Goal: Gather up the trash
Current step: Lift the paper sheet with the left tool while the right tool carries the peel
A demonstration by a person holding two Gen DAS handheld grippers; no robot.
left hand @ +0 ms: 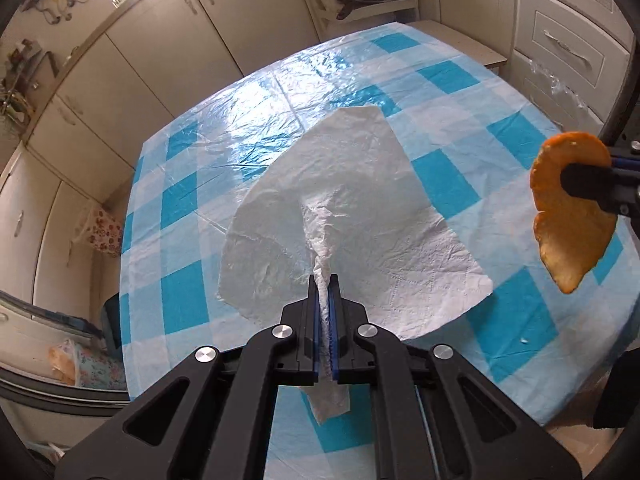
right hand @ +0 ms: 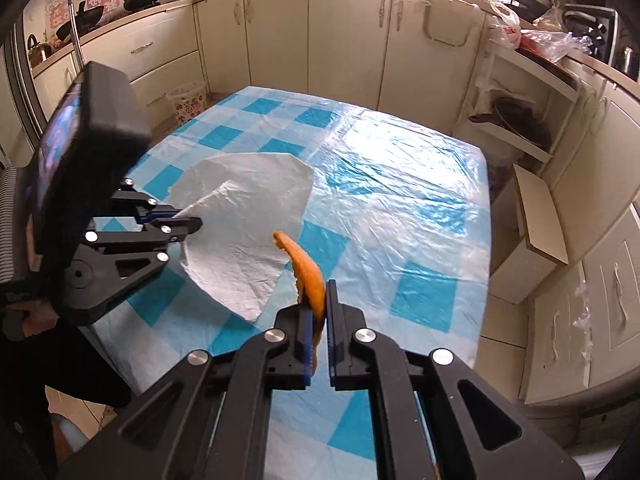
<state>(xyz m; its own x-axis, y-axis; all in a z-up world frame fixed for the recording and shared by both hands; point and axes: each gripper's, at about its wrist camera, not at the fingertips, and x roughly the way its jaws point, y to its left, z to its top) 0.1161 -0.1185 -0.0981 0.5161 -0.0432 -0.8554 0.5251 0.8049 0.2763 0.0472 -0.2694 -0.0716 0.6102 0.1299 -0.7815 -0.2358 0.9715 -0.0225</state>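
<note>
In the left wrist view, the left tool [left hand: 325,280] pinches a white tissue [left hand: 352,216] tight between its two fingers. It grips the tissue at a bunched fold, so the rest fans out wide over the desk [left hand: 500,128] beyond. Part of the tissue may touch the blue check cover; I cannot tell for sure. A short tail of it hangs down under the fingers. At the right edge, the right tool [left hand: 576,180] holds an orange peel [left hand: 568,216] up in the air, clear of the desk. The peel hangs down from the grip because it is held near its top.

In the right wrist view, the right tool [right hand: 318,292] is shut on the peel [right hand: 306,268]. The peel stands on edge between the fingers and curls up and away. On the left, the left tool [right hand: 188,222] holds the tissue [right hand: 248,216] by its near side. Both bits of trash are gripped, one in each tool, so I think they are ready to be carried off. No bin shows on the desk.
</note>
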